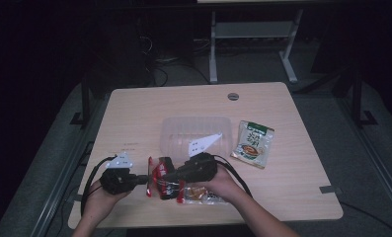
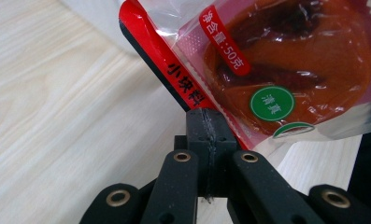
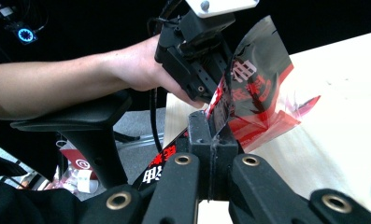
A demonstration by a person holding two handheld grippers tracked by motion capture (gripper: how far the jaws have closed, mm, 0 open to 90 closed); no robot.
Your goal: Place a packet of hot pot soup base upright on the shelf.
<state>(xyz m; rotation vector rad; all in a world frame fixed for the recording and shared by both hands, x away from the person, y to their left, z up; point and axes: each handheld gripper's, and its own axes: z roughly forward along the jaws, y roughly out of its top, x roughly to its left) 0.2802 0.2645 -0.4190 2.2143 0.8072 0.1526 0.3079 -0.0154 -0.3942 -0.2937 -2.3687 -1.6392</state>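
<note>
A red and black sauce packet (image 1: 159,185) with a clear window is held just above the front of the wooden table (image 1: 134,113), between my two grippers. My left gripper (image 1: 144,180) is shut on its left edge; in the left gripper view the jaws (image 2: 206,116) pinch the red border of the packet (image 2: 286,60), whose window shows red-orange contents. My right gripper (image 1: 167,177) is shut on the packet from the right side. In the right gripper view its jaws (image 3: 211,127) clamp the crumpled packet (image 3: 253,88), with the left gripper (image 3: 197,56) close behind.
A clear plastic container (image 1: 174,134) stands at the table's middle. A green and white soup packet (image 1: 253,143) lies to its right. Another packet (image 1: 203,196) lies under the right hand. A black chair armrest (image 3: 80,116) sits off the table's front edge.
</note>
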